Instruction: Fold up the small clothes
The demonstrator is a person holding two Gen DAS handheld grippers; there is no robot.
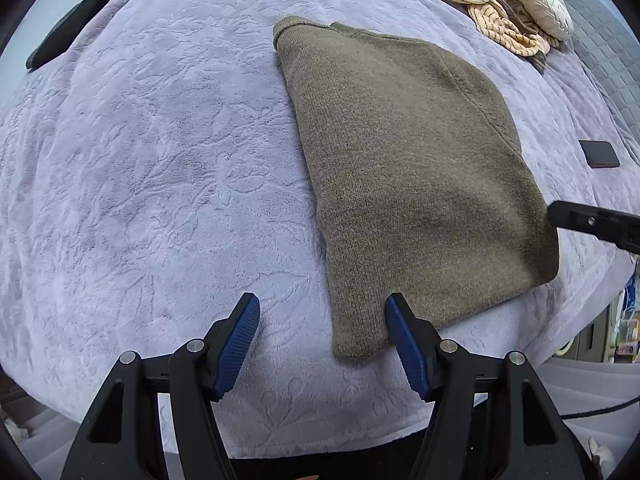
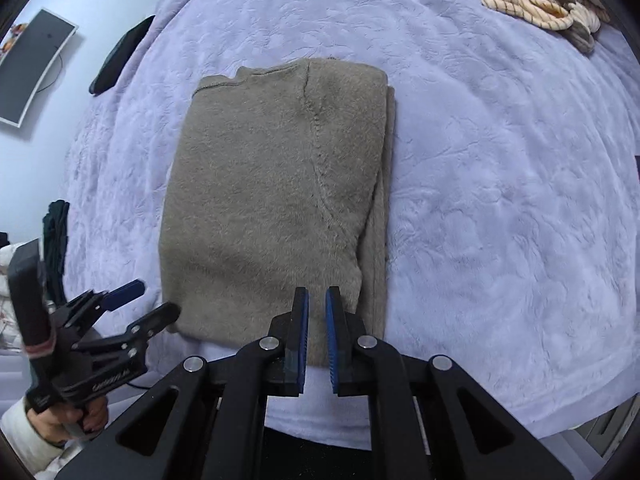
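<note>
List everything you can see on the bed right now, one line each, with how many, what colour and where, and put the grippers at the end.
Folded olive-brown knit sweater: one, olive-brown, flat in the middle of the bed, near edge by both grippers.
Lavender embossed plush blanket: one, lavender, covering the bed under everything.
Cream striped crumpled clothes: one pile, cream with dark stripes, far right corner.
Black flat device: one, black, far left edge of the blanket.
Dark rectangular phone: one, dark, right of the sweater.
Wall monitor: one, dark screen with a white rim, far left.
Left gripper: one, black with blue pads, open, at the sweater's near left corner.
Right gripper: one, black with blue pads, nearly closed, above the sweater's near edge.
</note>
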